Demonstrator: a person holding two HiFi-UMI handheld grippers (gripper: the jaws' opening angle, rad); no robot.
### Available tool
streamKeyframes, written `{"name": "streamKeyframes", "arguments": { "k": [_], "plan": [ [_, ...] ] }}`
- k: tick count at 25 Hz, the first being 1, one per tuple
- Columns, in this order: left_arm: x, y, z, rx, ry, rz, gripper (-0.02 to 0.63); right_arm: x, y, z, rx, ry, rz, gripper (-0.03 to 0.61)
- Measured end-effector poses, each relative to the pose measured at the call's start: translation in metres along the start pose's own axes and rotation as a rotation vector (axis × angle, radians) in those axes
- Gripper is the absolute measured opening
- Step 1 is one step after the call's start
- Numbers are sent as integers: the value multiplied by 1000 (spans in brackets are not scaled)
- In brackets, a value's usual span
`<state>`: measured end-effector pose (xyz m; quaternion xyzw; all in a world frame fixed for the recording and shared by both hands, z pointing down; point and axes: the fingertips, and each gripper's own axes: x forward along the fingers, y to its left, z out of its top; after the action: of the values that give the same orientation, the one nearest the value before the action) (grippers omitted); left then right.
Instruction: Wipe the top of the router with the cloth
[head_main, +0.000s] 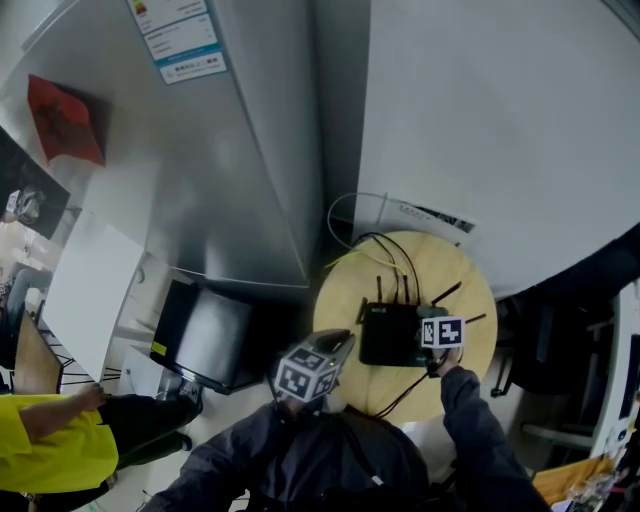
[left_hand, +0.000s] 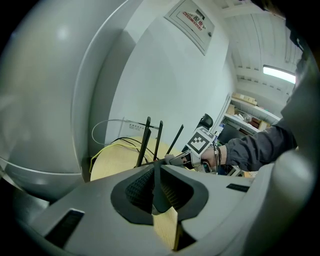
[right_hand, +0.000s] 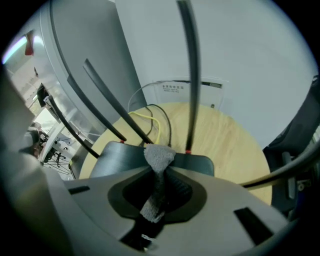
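Your right claw (right_hand: 159, 172) gripped the cloth (right_hand: 159, 156) over the router (right_hand: 120, 155); your left claw (left_hand: 156, 172), left of the router, was closed, empty.

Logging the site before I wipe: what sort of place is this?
Probably an office or workroom corner: a router on a round wooden table beside a tall grey fridge, with shelves and a strip light.

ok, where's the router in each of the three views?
Head view: router lower centre, on the round wooden table.
Left gripper view: only its antennas show, at centre, rising above the gripper's body.
Right gripper view: its dark top lies just beyond the jaws, behind the cloth tip.
Shared landmark: the table, visible in all three.
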<state>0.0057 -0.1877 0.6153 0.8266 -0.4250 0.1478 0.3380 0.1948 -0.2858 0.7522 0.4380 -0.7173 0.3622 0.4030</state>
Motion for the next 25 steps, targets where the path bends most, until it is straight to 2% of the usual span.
{"name": "streamKeyframes", "arguments": {
  "k": [6,9,13,19,25],
  "plan": [
    [-12,5,-3,-2,-5,2,26,11,96,-5,-17,6,163,74],
    [-18,8,-5,-1,-7,2,26,18,134,-18,-33,35,202,74],
    [-25,12,-7,-4,-10,8,26,25,161,-25,-70,61,209,74],
    [-31,18,-10,-11,-10,17,26,29,156,-26,-92,98,185,74],
    [-28,15,-7,-8,-18,10,26,22,118,-40,-36,120,166,74]
  ]
}}
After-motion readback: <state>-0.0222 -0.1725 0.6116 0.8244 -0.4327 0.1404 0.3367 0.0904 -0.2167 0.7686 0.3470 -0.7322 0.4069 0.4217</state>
